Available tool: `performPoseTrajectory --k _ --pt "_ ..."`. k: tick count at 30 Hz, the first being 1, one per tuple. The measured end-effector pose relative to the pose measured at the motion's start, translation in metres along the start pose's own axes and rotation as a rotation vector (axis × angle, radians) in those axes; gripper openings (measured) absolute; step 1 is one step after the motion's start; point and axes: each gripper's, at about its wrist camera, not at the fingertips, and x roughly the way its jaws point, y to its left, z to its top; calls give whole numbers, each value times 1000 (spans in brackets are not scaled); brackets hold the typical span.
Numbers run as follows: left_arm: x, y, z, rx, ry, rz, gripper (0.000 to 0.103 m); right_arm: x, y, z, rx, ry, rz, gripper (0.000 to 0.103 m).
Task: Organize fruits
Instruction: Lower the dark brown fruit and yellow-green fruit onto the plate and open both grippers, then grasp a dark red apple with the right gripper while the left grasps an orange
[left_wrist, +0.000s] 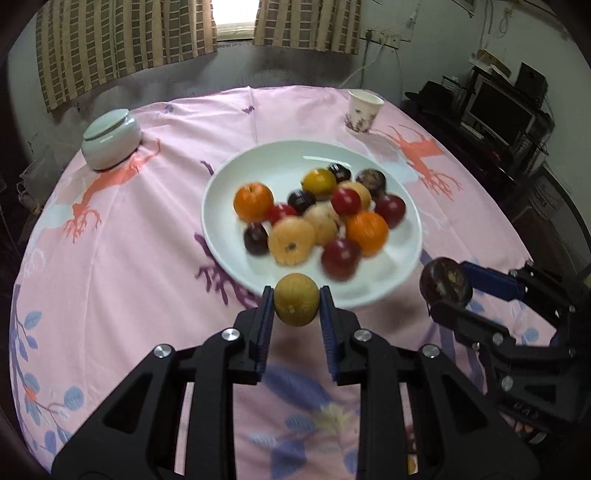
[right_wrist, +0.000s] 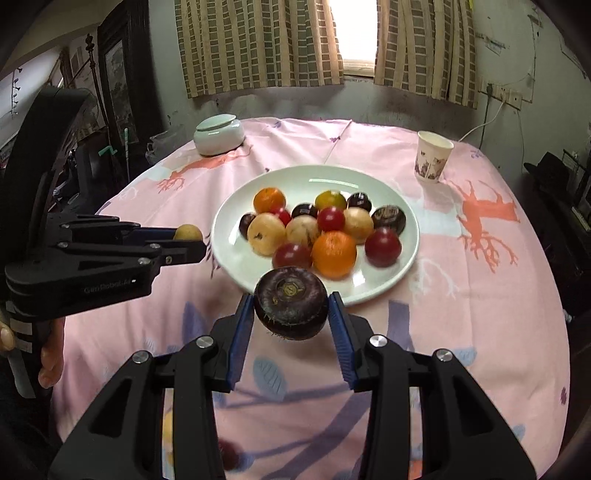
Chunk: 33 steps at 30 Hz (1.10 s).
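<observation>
Yellow-brown round fruit (left_wrist: 296, 300) clamped in left gripper (left_wrist: 296, 301) above plate's (left_wrist: 258, 162) near rim, stem end facing camera, dark purple mangosteen (right_wrist: 291, 303) pinched flat-side-up in right gripper (right_wrist: 291, 306), mixed fruit heaped on white plate, pink tablecloth (left_wrist: 129, 258)

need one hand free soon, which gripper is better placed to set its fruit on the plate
Left, marginally: its gripper holds the tan fruit right at the white plate's near rim, while the right gripper, holding the dark purple fruit, sits just outside that rim.
</observation>
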Motion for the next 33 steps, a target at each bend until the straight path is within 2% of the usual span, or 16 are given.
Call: performPoseTrajectory --k 1,3,7,12,17,19,20,21,22,25,30,33 --pt "9 1 15 -11 -5 20 25 9 -3 11 -11 -17 -16 42" --pt "28 3 42 -40 6 3 25 29 -12 30 -26 -30 -49 42" --pt "68 7 78 -74 38 29 25 64 -45 54 95 6 -43 42" --pt "98 6 94 -73 72 38 25 94 -73 70 173 43 -41 42" --pt "110 9 102 -86 75 58 26 105 -71 78 150 41 -51 42" --pt "112 11 106 -97 69 60 41 109 -70 80 140 46 -57 43" --pt "111 13 108 -105 64 55 55 110 -70 81 134 42 -59 48" --pt "110 14 109 -115 56 49 63 110 -69 82 130 38 -61 54" --pt "107 16 109 -124 49 45 63 108 -68 83 126 31 -67 63" --pt "96 21 106 -132 47 28 64 99 -65 82 109 14 -73 63" --pt "52 30 80 -138 16 -10 79 60 -60 67 97 -12 -34 63" --pt "24 30 53 -116 2 -43 83 32 -54 48 117 -20 34 72"
